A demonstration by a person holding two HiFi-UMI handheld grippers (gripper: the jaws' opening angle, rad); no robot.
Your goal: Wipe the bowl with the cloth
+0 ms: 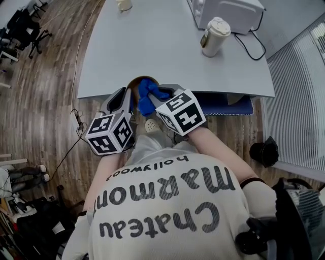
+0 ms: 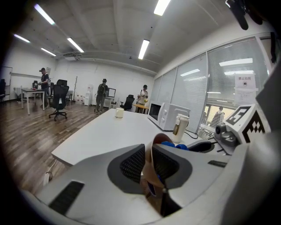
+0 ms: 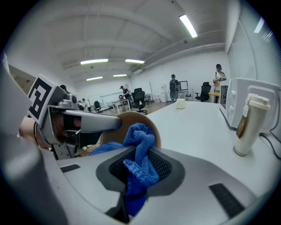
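Though head view hides it, L tool [image 2: 148, 166] clamps bowl [image 2: 154, 147] rim.

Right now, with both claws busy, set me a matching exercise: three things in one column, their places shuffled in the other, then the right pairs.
Things:
1. bowl
2. cloth
3. lidded cup

Places:
A. standing on the table beside the microwave
B. rim pinched in the left claw
C. bunched in the right claw

Pairs: 1-B, 2-C, 3-A
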